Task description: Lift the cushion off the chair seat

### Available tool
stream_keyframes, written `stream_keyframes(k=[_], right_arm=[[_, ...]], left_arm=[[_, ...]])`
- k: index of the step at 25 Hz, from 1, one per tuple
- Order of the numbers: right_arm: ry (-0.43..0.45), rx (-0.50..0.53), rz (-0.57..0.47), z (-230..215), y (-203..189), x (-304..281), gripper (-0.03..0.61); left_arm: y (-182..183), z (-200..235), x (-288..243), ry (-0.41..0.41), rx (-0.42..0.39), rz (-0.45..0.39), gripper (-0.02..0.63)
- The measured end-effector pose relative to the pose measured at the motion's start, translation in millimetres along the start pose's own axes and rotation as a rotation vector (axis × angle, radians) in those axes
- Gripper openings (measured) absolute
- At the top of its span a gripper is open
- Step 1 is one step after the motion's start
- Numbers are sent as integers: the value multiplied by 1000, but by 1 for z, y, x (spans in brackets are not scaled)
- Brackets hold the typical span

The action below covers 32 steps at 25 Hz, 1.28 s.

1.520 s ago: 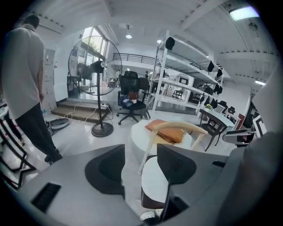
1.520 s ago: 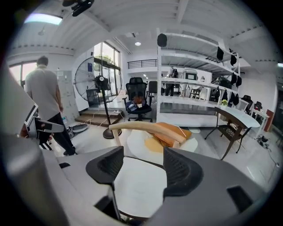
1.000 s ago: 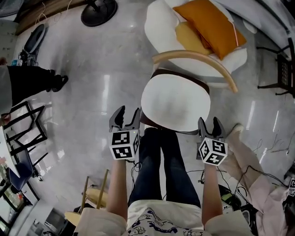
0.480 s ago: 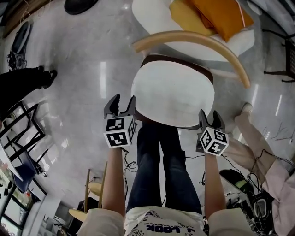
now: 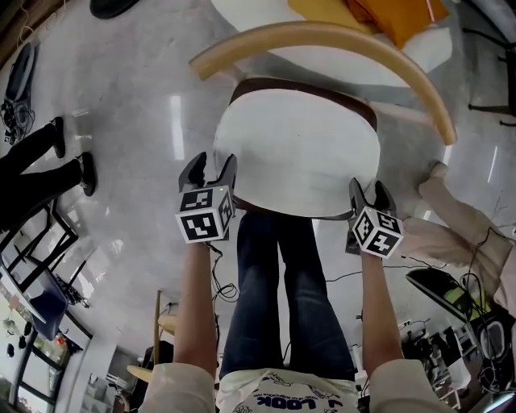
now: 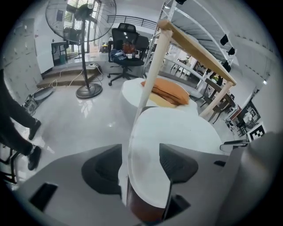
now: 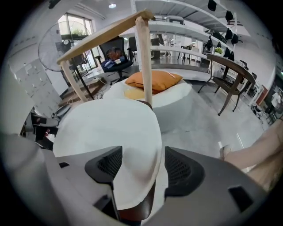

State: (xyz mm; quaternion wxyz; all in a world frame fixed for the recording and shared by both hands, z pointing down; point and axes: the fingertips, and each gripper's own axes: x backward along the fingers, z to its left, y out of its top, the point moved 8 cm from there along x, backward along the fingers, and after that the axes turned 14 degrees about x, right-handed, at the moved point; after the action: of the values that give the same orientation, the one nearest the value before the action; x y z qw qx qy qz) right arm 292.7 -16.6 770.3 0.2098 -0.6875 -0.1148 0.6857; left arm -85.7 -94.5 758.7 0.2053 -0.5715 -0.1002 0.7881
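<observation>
A white oval cushion (image 5: 297, 153) lies on the brown seat of a chair with a curved wooden backrest (image 5: 322, 36). My left gripper (image 5: 208, 169) is at the cushion's front left edge and my right gripper (image 5: 369, 193) at its front right edge. In the left gripper view the cushion (image 6: 177, 132) rim runs between the jaws of the left gripper (image 6: 141, 161), which are opening, and the pads do not press on it. In the right gripper view the cushion (image 7: 106, 128) corner sits between the wide jaws of the right gripper (image 7: 141, 165), untouched on the right side.
Behind the chair stands a white round pouffe (image 5: 266, 12) bearing orange pillows (image 5: 387, 12). A person's dark legs (image 5: 40, 173) are at the left, another person's light trousers (image 5: 459, 234) at the right. Cables and gear (image 5: 451, 298) lie on the floor at the right.
Both grippers have sunk towards the chair and now straddle the cushion's front corners. The chair fills more of the head view than before.
</observation>
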Motion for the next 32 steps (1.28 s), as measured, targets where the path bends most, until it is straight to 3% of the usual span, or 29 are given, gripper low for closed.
stream_keyframes(k=[5, 11, 16, 21, 26, 29, 32], right_arm=[[29, -3, 1, -19, 17, -26, 331], [72, -31, -15, -25, 12, -33, 330], [110, -54, -28, -29, 13, -46, 301], [100, -54, -36, -22, 14, -40, 287], [47, -7, -25, -18, 16, -33, 222], [-17, 17, -14, -23, 17, -27, 75], [-38, 59, -4, -21, 23, -23, 43]], left_arm=[[15, -7, -34, -16, 17, 29, 278], [5, -6, -51, -20, 34, 41, 279], [5, -6, -64, -38, 80, 32, 263], [7, -4, -59, -42, 64, 52, 242], [6, -10, -55, -24, 26, 55, 200], [4, -17, -49, 20, -33, 28, 145], [8, -20, -42, 48, -112, 9, 60]])
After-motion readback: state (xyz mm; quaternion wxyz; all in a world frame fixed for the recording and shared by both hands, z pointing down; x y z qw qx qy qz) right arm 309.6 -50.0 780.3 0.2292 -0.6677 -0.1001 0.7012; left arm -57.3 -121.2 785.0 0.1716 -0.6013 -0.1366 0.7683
